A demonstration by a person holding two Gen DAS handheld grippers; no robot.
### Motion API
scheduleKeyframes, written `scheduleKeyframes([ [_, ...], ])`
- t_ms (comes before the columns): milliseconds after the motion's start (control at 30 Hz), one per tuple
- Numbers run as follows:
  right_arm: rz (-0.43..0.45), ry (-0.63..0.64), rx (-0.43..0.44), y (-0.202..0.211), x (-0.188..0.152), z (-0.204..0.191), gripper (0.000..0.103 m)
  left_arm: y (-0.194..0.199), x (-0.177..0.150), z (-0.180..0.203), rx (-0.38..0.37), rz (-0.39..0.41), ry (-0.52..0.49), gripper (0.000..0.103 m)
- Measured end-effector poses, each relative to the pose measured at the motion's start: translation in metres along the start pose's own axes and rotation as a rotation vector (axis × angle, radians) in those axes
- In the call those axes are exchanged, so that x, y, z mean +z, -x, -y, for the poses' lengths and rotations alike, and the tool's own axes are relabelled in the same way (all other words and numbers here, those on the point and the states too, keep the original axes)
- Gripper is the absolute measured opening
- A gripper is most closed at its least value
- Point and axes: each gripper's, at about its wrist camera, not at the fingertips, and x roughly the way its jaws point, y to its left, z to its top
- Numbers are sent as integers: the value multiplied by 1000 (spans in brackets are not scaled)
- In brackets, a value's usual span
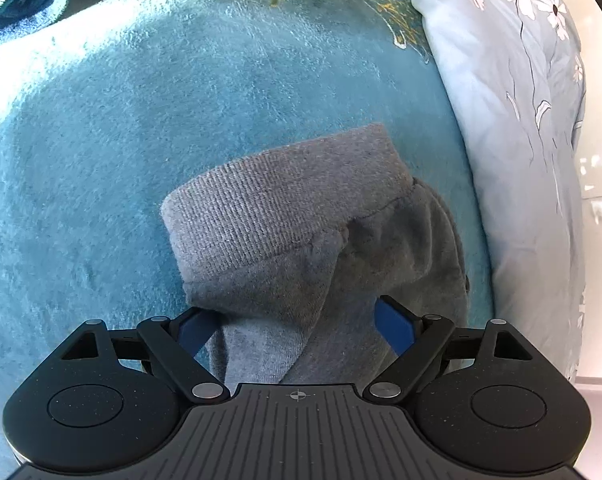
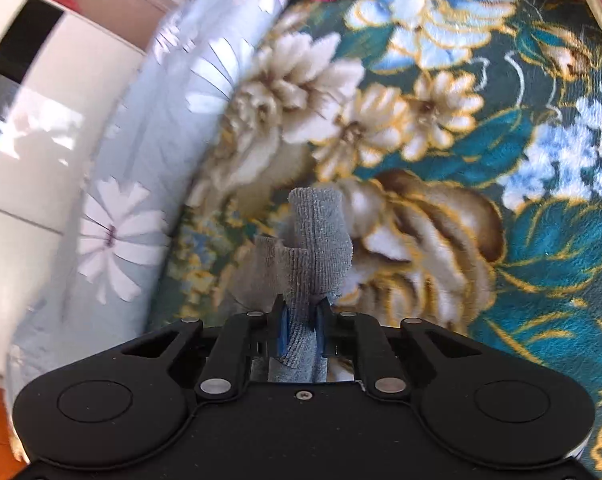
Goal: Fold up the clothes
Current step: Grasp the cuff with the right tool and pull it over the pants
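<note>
Two grippers work one grey garment [image 1: 301,220] lying on a teal plush blanket [image 1: 141,120] with a flower print: its ribbed cuff sits between the spread fingers of the left gripper [image 1: 297,328], whose blue pads stand at either side of the cloth. The right gripper [image 2: 301,328] is pinched tight on another ribbed strip [image 2: 317,248]. A pale blue flowered quilt [image 1: 521,120] lies beside the blanket.

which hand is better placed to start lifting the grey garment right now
Right, likely. The right gripper is already pinched on the grey ribbed cuff; the left gripper stands wide open around the grey garment.
</note>
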Motion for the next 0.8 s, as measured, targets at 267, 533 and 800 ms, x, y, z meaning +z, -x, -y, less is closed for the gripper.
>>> scheduleKeyframes([
  [267,-30,23,-31,-3,4,-7,14,3,6,-18,-58,43,144,31],
  [533,-68,59,-61,1,5,-11,16,13,10,-18,-98,15,101,23],
  [800,11,252,-87,21,-14,-49,15,44,17,-18,-72,-4,48,52],
])
